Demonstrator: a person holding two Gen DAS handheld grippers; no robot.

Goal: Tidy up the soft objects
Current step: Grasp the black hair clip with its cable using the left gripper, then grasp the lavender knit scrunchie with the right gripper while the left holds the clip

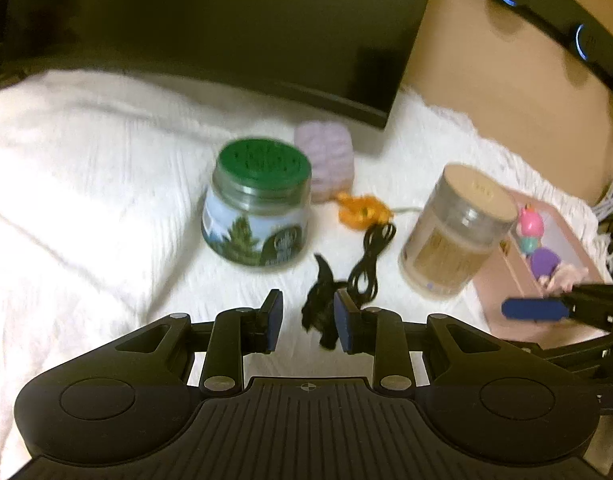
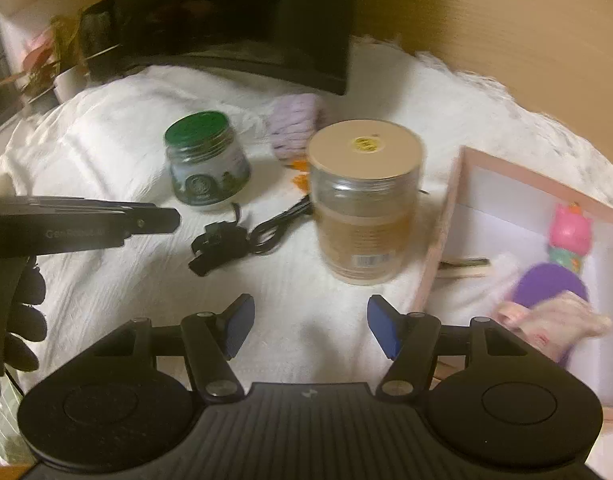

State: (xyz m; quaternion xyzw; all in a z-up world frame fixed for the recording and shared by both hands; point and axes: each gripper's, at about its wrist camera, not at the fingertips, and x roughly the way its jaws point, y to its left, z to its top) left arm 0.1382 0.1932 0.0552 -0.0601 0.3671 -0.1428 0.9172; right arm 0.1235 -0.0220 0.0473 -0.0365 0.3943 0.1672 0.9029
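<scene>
Left gripper (image 1: 308, 322) half spread, empty; black fuzzy toy (image 1: 320, 308) just ahead between the pads. Lower squarely, pinch softly, avoid the cable (image 1: 372, 264). Right gripper (image 2: 310, 326) spread wide, empty.

A: What covers the surface?
B: A white textured cloth (image 1: 86, 152), rumpled in places, with a fringed edge at the far right

A: And behind it?
B: A large dark flat panel (image 1: 242, 28) stands at the back, its lower edge just above the cloth. Beside it runs a plain tan wall (image 2: 506, 32)

A: Anything else on that wall side?
B: In the left wrist view, a dark strip (image 1: 554, 12) crosses the upper right corner, with blue glowing rings on it

A: How is the light?
B: Warm and yellowish, dim toward the back
</scene>
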